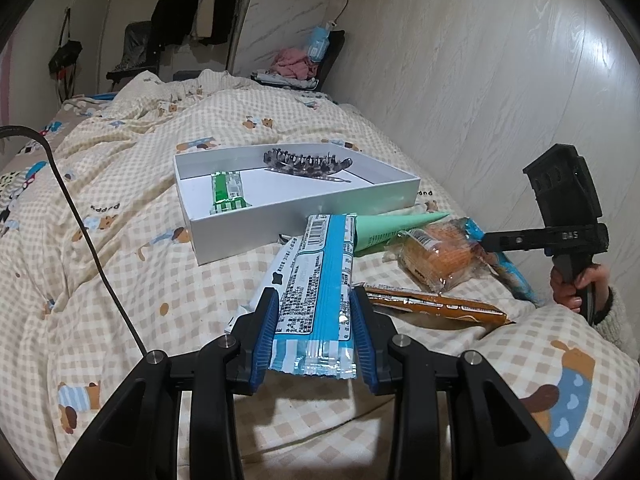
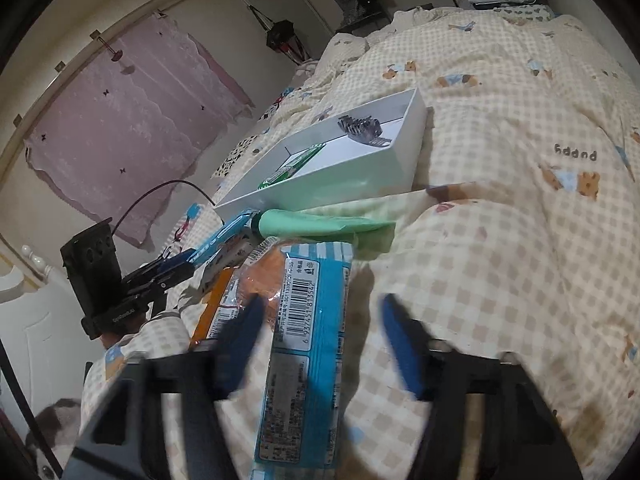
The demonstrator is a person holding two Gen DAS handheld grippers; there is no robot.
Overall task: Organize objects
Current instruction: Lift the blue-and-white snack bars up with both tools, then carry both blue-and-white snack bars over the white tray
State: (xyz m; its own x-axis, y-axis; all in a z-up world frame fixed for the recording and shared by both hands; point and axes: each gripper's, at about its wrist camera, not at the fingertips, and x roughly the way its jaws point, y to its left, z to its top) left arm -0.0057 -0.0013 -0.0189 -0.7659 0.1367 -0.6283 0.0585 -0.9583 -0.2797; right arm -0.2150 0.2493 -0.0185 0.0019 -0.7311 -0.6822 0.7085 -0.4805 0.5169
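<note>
Cream checked quilt with bear print [image 1: 168, 280] covers the bed. On it a shallow white cardboard box [image 1: 304, 216] holding a green-and-white striped packet [image 1: 226, 192] and a dark toothed hair claw [image 1: 306, 161]. Just before the box: mint green tube [image 1: 384, 230], clear-wrapped orange bun [image 1: 438, 258], flat orange sachet [image 1: 436, 305]. Left gripper [image 1: 314, 316] pinches a long blue-and-white snack wrapper [image 1: 316, 280], pads pressed on both edges. Right gripper [image 2: 320, 344] (blurred) straddles a second blue barcode wrapper [image 2: 306, 344], jaws spread, pads not touching.
</note>
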